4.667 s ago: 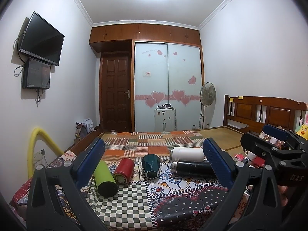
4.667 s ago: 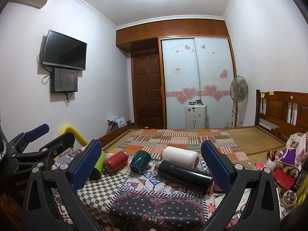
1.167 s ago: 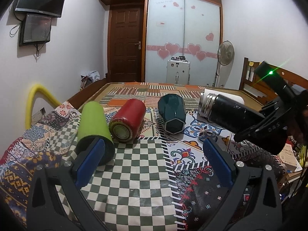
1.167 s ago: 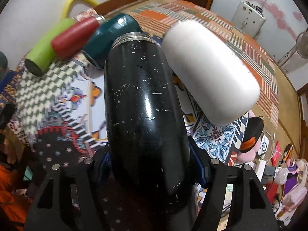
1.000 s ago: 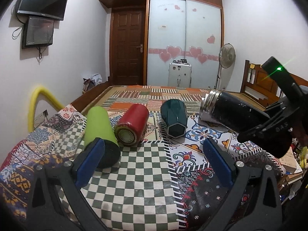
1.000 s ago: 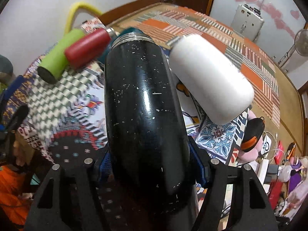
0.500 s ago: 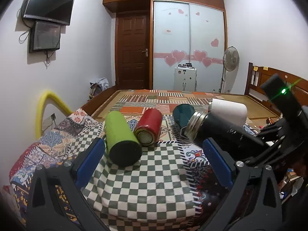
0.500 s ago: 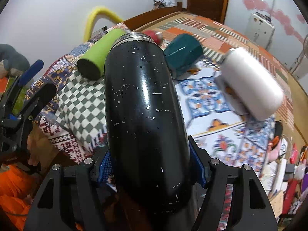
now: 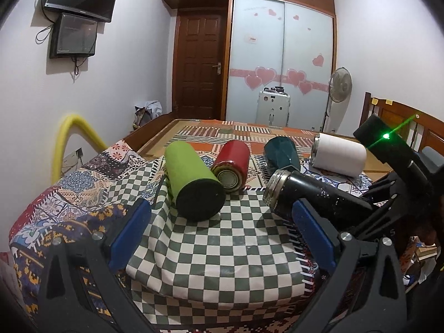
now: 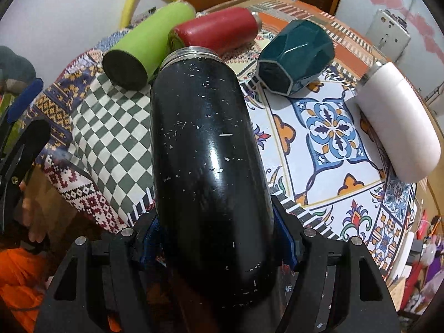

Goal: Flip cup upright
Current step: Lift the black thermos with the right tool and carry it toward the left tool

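My right gripper (image 10: 217,245) is shut on the black flask (image 10: 208,149), holding it off the table with its steel mouth pointing away and tilted up. In the left wrist view the black flask (image 9: 310,197) hangs over the checked cloth (image 9: 222,247), held by the right gripper (image 9: 388,202) at right. My left gripper (image 9: 222,236) is open and empty, low at the table's near edge. A green cup (image 9: 191,177), red cup (image 9: 231,163), teal faceted cup (image 9: 280,152) and white cup (image 9: 338,154) lie on their sides.
The table is covered in patterned cloths (image 10: 330,130). A yellow foam-padded rail (image 9: 72,136) stands at the left edge. A bed with a wooden headboard (image 9: 399,116) lies behind. Clutter (image 10: 421,249) sits at the right of the table.
The right gripper has carried the black flask left and forward over the checked cloth, its mouth now lower and nearer the green cup. The left gripper has drawn back slightly.
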Demonstrator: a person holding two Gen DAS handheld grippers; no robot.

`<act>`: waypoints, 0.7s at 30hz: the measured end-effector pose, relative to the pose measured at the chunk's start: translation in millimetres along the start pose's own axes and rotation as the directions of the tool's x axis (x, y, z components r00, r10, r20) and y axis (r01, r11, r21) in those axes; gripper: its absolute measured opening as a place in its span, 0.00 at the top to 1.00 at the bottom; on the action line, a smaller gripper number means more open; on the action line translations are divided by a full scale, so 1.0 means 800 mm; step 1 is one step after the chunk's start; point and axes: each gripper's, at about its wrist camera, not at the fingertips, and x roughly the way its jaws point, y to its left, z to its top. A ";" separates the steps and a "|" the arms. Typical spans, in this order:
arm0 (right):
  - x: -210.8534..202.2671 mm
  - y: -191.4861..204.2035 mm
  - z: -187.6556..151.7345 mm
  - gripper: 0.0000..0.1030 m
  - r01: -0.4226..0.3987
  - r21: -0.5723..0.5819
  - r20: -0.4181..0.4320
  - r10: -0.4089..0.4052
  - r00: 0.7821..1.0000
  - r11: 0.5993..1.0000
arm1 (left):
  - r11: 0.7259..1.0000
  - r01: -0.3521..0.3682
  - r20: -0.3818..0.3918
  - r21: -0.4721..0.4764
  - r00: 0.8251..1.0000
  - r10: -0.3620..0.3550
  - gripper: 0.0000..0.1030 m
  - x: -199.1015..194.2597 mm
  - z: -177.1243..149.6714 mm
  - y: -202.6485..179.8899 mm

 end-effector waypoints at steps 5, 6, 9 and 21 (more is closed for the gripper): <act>0.007 -0.002 0.008 0.36 -0.001 0.006 -0.028 0.001 1.000 1.000 | 1.000 -0.001 -0.020 -0.026 1.000 0.001 0.00 0.008 -0.004 0.008; 0.009 -0.003 0.010 0.36 0.000 0.010 -0.036 0.000 0.999 1.000 | 1.000 -0.004 -0.025 -0.028 1.000 0.003 0.00 0.010 -0.004 0.009; 0.015 -0.002 0.016 0.35 0.005 0.017 -0.056 -0.004 0.998 1.000 | 0.999 -0.008 -0.042 -0.033 0.999 0.006 0.00 0.013 -0.003 0.012; -0.073 -0.003 -0.005 0.34 0.049 0.012 0.177 -0.050 0.983 0.999 | 1.000 0.019 -0.058 -0.020 0.998 -0.020 0.00 0.011 0.026 -0.013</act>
